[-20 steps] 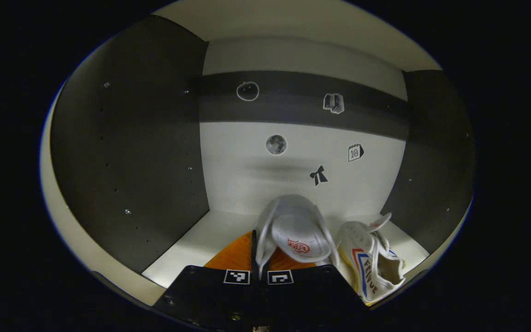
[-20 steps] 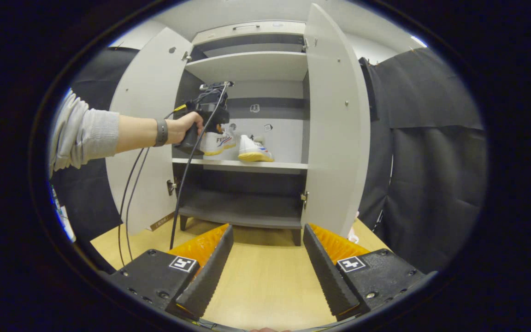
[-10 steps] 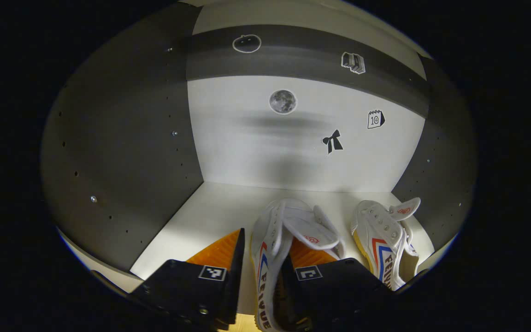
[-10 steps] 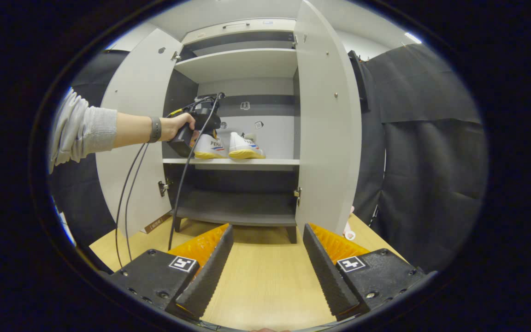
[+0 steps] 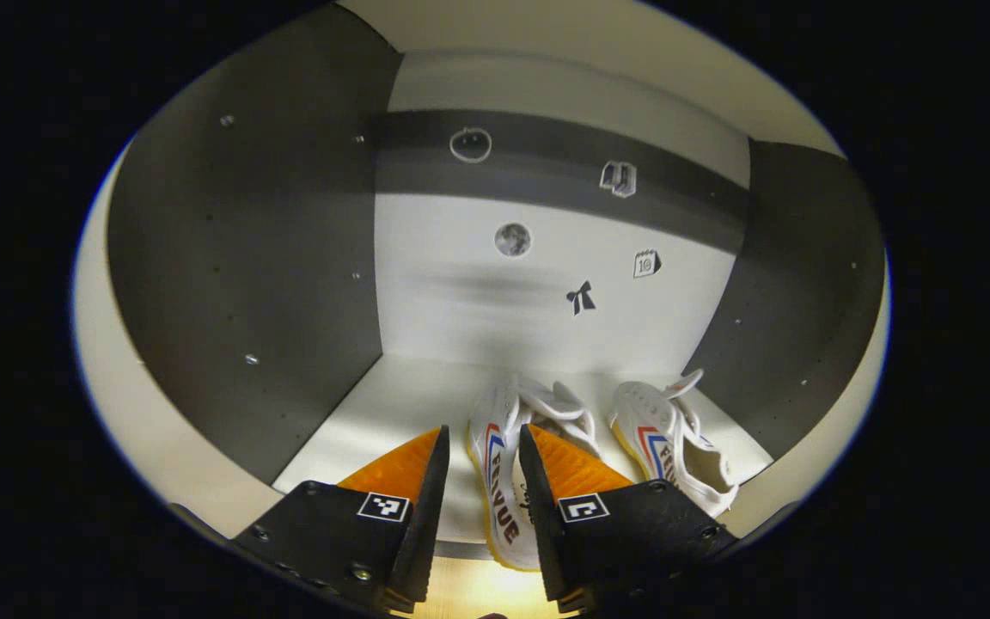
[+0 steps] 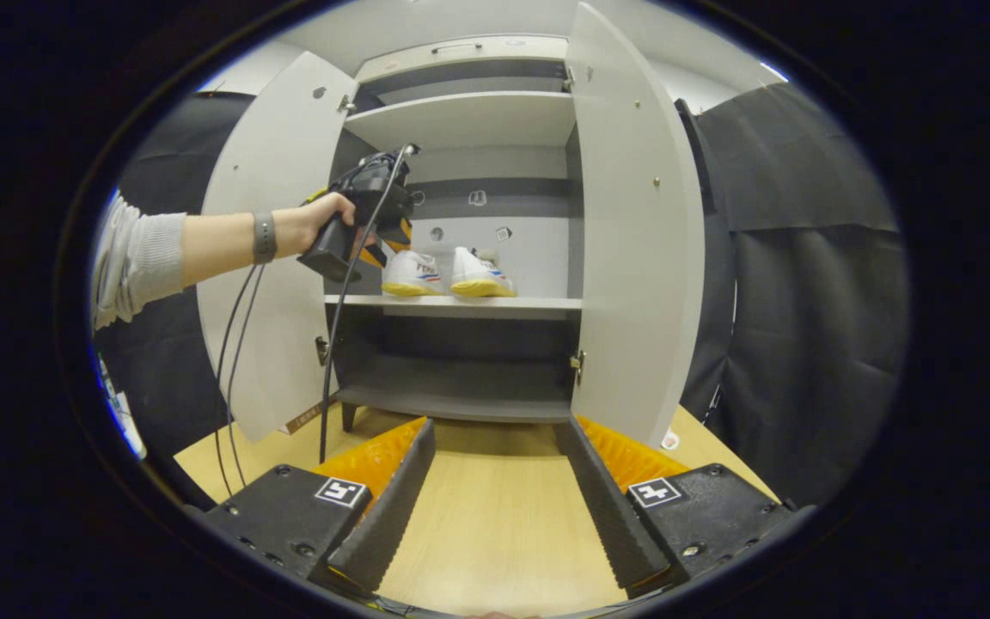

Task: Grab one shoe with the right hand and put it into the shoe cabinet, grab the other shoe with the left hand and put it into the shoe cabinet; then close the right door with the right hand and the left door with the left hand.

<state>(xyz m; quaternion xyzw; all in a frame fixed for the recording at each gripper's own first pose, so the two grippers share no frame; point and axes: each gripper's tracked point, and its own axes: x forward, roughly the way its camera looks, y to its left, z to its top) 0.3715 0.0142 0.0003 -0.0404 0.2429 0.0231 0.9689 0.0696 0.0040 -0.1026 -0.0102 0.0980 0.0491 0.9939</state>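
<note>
Left gripper view: left claw (image 5: pixel 478 447) released above a white sneaker (image 5: pixel 499 481) beside its mate (image 5: pixel 667 443); right claw (image 6: pixel 495 438) spread wide.

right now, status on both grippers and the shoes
Left hand-held gripper open, clear of left shoe. Right hand-held gripper open, empty. Both shoes on middle shelf. Both doors open.

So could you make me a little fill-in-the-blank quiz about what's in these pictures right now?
1. Both shoes stand on the cabinet's ____ shelf.
2. The cabinet's two doors are ____.
3. The number of shoes on that shelf is ____.
4. The right gripper hovers over a ____ floor.

Missing words: middle; open; two; wooden
</note>
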